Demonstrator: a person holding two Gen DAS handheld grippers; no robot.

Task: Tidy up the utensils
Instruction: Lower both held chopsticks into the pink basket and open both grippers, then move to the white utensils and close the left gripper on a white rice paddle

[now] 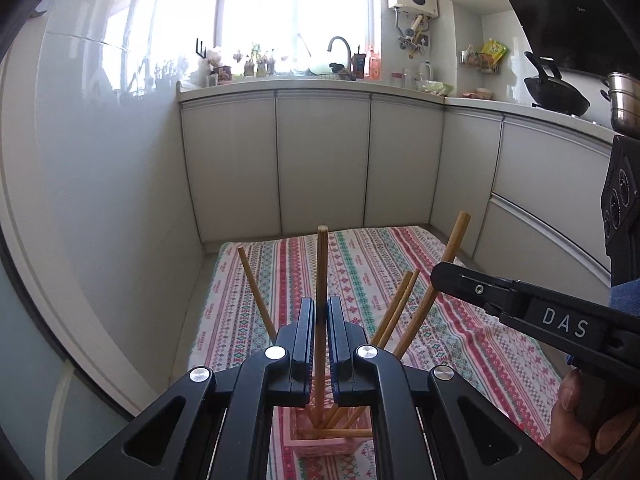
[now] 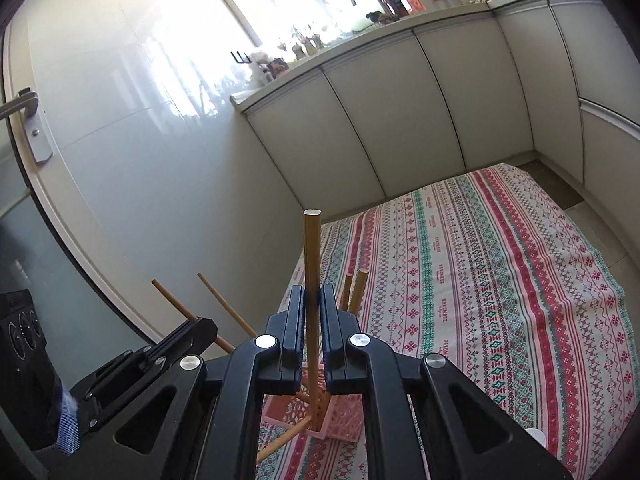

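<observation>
1. A patterned cloth [image 1: 360, 272] in red, green and white stripes lies spread over the floor, boxed in by pale cabinets [image 1: 320, 160] and a glossy white wall [image 1: 100, 160].
2. A desk [image 1: 280, 84] runs above the cabinets, carrying a tap [image 1: 340, 46], bottles and, further right, a black wok [image 1: 556, 94].
3. The left tongs [image 1: 320, 320] are clamped on one chopstick [image 1: 321, 304] that stands nearly upright, its lower end down inside a pink basket [image 1: 320, 446].
4. The right tongs [image 2: 312, 320] are clamped on a second chopstick [image 2: 312, 264], also nearly upright, with its lower end inside the same basket, which sits on the cloth at the near end.
5. In the left wrist view the right tongs reach in from the right, their tip against the rightmost stick, and a hand [image 1: 576, 416] shows below them.
6. In the right wrist view the left tongs sit low on the left, gripping a slanted stick.
7. Other chopsticks [image 1: 396, 308] already stand in the basket, fanning outwards: one leans left, a pair leans right.
8. One more stick [image 2: 286, 438] lies low, poking out of the basket's near side.
</observation>
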